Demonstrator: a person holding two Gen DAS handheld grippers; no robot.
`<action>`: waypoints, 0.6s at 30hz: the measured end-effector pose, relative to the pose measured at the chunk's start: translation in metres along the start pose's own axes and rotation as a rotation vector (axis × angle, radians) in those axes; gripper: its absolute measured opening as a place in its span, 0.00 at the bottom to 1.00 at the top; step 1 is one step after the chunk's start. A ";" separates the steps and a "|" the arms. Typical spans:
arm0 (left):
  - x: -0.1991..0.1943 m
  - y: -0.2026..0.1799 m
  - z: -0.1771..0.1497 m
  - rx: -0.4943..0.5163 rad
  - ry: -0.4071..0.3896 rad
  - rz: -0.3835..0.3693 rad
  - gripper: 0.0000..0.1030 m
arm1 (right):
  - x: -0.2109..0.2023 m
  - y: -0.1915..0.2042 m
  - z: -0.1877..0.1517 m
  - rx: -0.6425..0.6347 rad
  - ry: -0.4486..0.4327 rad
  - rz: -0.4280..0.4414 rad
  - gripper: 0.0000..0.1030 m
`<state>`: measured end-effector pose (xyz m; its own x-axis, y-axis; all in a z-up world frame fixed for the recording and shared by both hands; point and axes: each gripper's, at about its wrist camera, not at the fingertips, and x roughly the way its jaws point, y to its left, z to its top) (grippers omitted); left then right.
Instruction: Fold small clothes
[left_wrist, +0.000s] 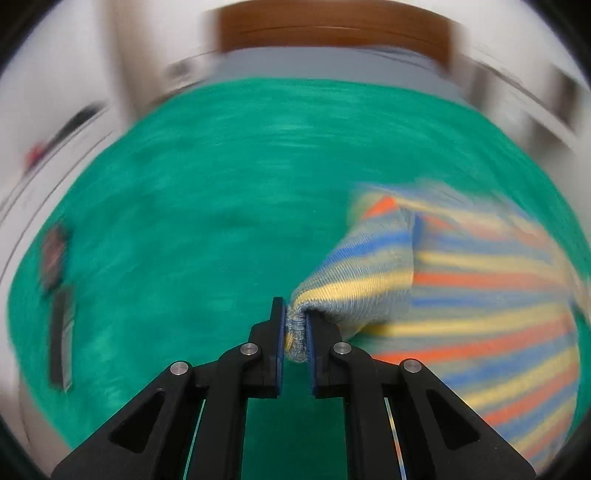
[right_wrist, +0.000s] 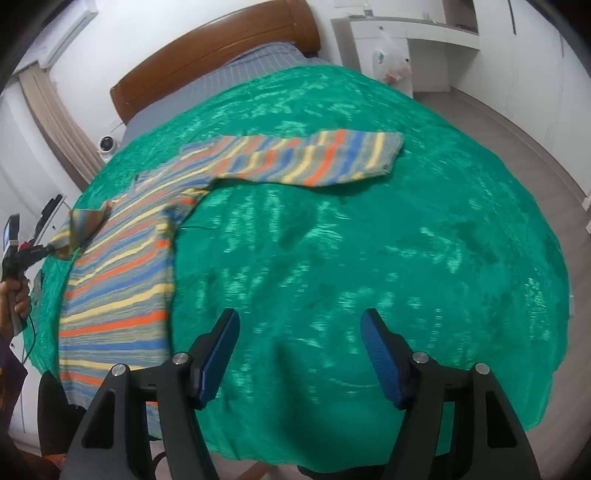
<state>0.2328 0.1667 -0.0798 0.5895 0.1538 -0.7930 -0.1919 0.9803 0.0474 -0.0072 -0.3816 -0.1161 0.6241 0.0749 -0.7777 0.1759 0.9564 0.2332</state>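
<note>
We pinch the striped sweater's (left_wrist: 461, 280) sleeve cuff in our left hand-held gripper (left_wrist: 295, 332); our right hand-held gripper (right_wrist: 299, 354) hangs spread and empty. Next: fold that sleeve across the body.

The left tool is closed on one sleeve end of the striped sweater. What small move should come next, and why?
Probably carry the left tool across the striped sweater, laying the pinched cuff on its body. The other sleeve lies stretched out on the green cover, and the right tool hangs open and empty.
</note>
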 end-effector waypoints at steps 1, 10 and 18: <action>0.007 0.030 0.002 -0.070 0.016 0.063 0.07 | 0.001 0.004 0.000 -0.007 -0.001 0.006 0.66; 0.076 0.089 -0.018 -0.251 0.190 0.162 0.08 | 0.026 0.027 -0.002 0.002 0.058 0.071 0.66; 0.020 0.086 -0.055 -0.188 0.122 0.183 0.40 | 0.047 0.007 -0.021 0.183 0.168 0.369 0.48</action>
<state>0.1852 0.2474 -0.1246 0.4353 0.2985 -0.8494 -0.4353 0.8956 0.0916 0.0080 -0.3655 -0.1634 0.5411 0.4611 -0.7033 0.1059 0.7923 0.6009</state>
